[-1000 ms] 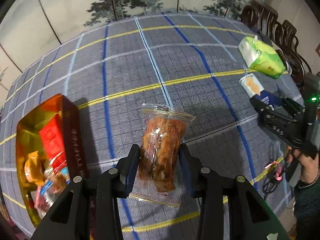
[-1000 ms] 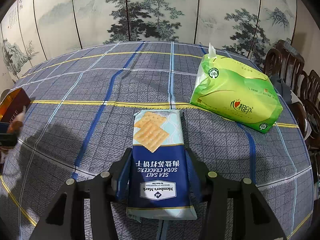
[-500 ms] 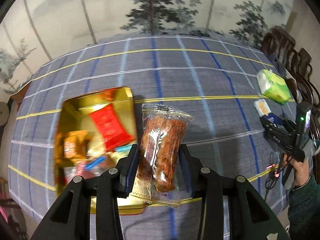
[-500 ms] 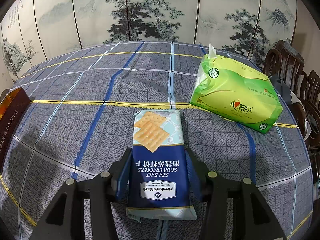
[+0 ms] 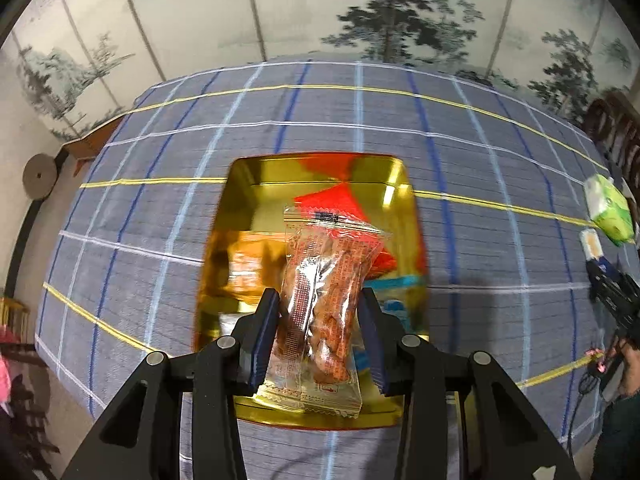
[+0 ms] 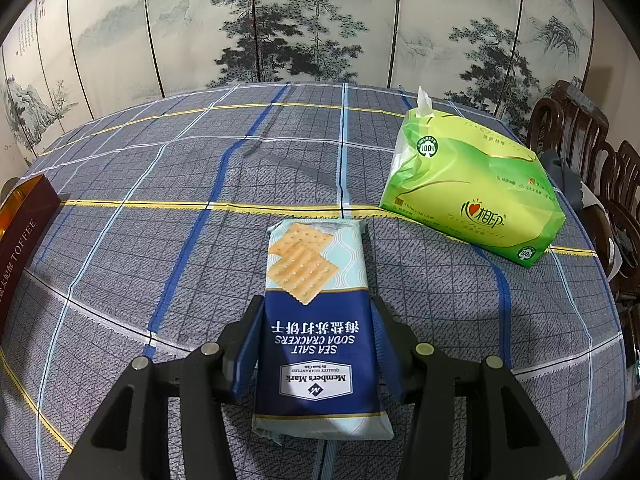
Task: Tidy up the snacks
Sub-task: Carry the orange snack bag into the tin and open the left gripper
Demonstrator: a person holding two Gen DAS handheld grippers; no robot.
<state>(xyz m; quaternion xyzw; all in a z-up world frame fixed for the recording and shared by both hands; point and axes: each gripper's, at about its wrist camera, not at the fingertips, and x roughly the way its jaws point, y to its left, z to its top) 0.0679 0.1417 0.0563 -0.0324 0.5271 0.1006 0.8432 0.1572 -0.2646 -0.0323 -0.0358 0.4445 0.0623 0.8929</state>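
Clear-wrapped fried snack packet (image 5: 320, 300) hangs pinched between the left gripper (image 5: 320, 334) fingers, its long axis running along them, directly above the open gold tin (image 5: 240, 184) that already holds other snacks, so a straight release should drop it in. Well off to the right, the right gripper (image 6: 316, 344) fingers grip the soda cracker pack (image 6: 316, 300) lying lengthwise on the tabletop (image 6: 160, 200).
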